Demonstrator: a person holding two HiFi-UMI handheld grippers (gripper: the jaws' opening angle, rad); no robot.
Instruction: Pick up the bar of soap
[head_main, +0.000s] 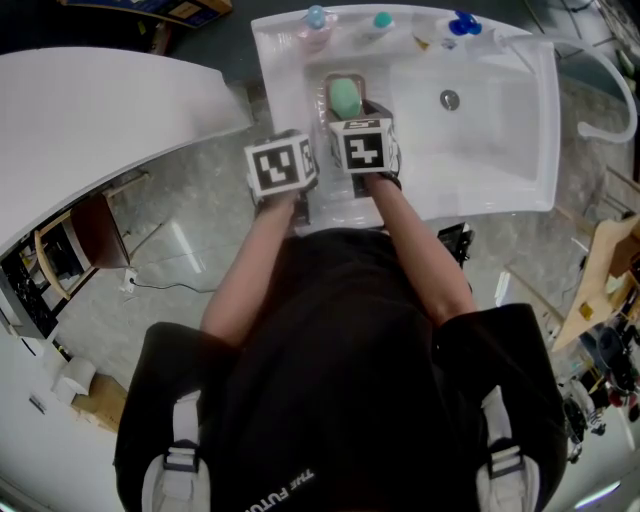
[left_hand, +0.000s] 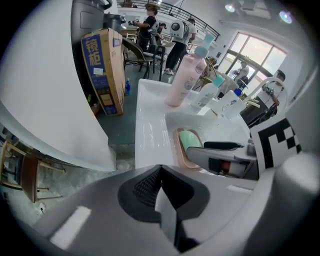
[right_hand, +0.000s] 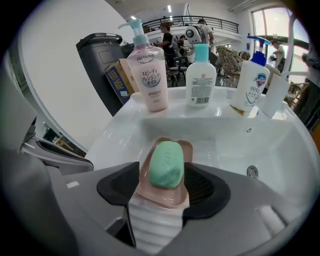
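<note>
So the bar of soap (right_hand: 166, 164) is a mint green oval, rounded at the edges with a matte look and a faint stamp pressed into the top. It's lying flat in a pinkish-beige soap dish (right_hand: 189, 150), and that dish sits on the ribbed ledge of a white sink (head_main: 530, 120), just left of the basin and its drain (right_hand: 252, 171). The right tongs (right_hand: 164, 192) are spread wide, one dark ribbed pad on each side of the near end of the dish. The soap is right in the gap between them, but neither pad is pressing on it, so nothing's gripped. I honestly can't tell if the pads brush the dish rim or just sit beside it. The left tongs (left_hand: 160, 187) are closed up, pads meeting with nothing between them. They're hanging just beside the right ones, over the front-left part of the sink, angled down. From above you can see both marker cubes side by side at the sink's front edge, with the soap just past the right one. Along the back ledge there's a pink pump bottle (right_hand: 150, 75), a white bottle with a teal cap (right_hand: 201, 75) and a white bottle with a blue pump (right_hand: 250, 85), all upright and well apart from the soap dish.
</note>
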